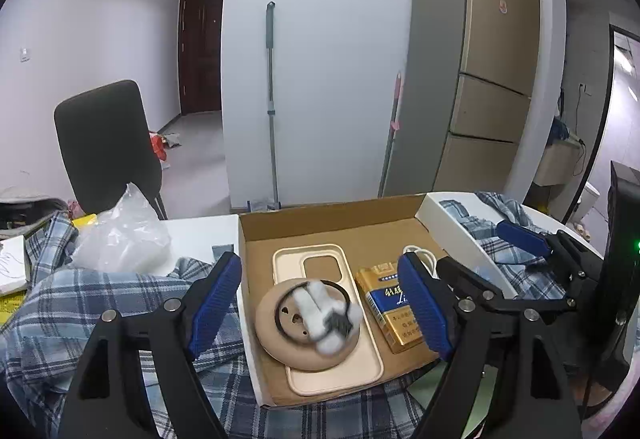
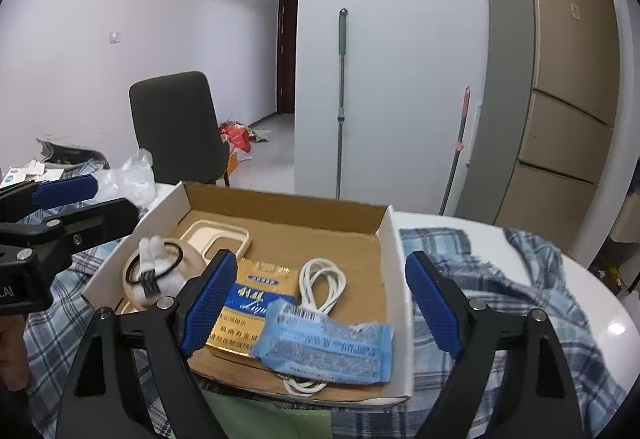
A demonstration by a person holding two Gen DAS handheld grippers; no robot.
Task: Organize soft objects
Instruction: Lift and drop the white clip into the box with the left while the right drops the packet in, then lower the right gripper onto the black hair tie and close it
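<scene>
Soft things already sit in the box (image 2: 384,235): a fluffy toy (image 1: 326,313) on a round pad, and a blue tissue pack (image 2: 324,345). Both my jaws are wide and hold nothing. I think the checked shirt (image 2: 500,279) on the surface comes next; my right gripper (image 2: 322,307) must grab it.

Chair (image 1: 108,143): dark, behind the table's far left edge.
Mop (image 1: 272,99): upright against the white wall.
Broom (image 2: 456,147): pink-handled, leaning beside the fridge.
Fridge (image 1: 488,59): gold, three doors, right of the wall.
Door (image 1: 200,47): dark brown, at the corridor's end.
Plastic bag (image 1: 120,235): clear, crumpled, on the table.
</scene>
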